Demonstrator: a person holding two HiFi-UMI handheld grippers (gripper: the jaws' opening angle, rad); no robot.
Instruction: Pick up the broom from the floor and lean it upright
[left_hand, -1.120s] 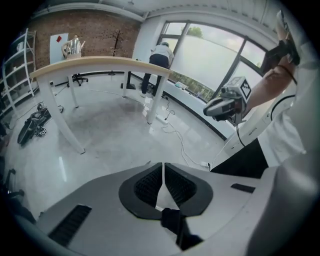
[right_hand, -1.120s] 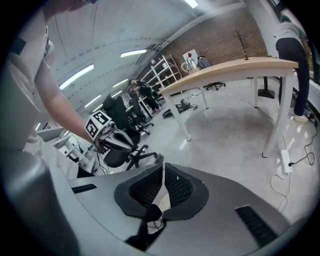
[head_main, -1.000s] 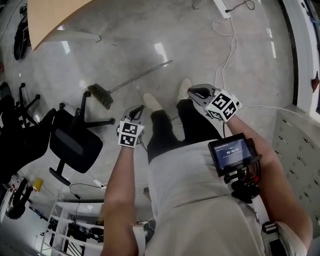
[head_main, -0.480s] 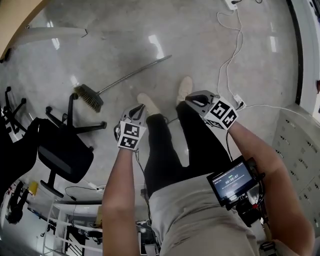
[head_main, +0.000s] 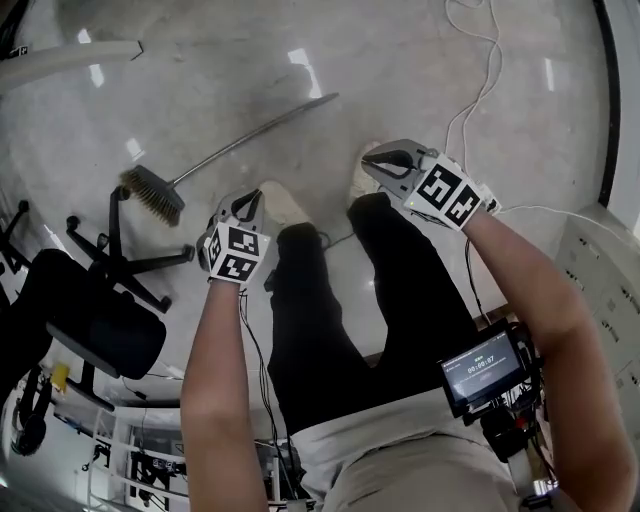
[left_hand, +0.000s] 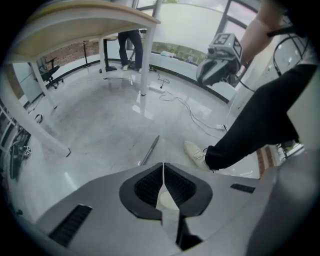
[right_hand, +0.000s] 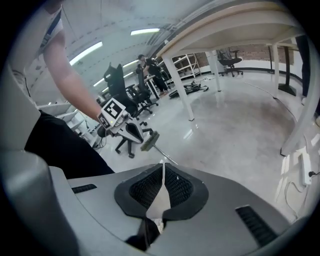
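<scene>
The broom (head_main: 215, 150) lies flat on the grey floor, its brush head (head_main: 152, 193) to the left and its thin metal handle (head_main: 290, 110) running up to the right. My left gripper (head_main: 250, 204) hangs shut and empty over the floor, just below the handle's middle, apart from it. My right gripper (head_main: 373, 165) is also shut and empty, to the right of the handle's end, above a white shoe (head_main: 362, 180). In the left gripper view a piece of the handle (left_hand: 149, 149) shows just beyond the closed jaws. The right gripper view shows the brush head (right_hand: 149, 141) beside the left gripper (right_hand: 120, 122).
A black office chair (head_main: 100, 300) stands left of the brush head. White cables (head_main: 480, 70) trail across the floor at upper right. A white table leg (head_main: 70, 55) lies at top left. A small monitor (head_main: 483, 365) hangs at the person's waist.
The person has bent forward and both grippers have sunk toward the floor. The broom has not moved on the floor. Both grippers stay shut and empty.
</scene>
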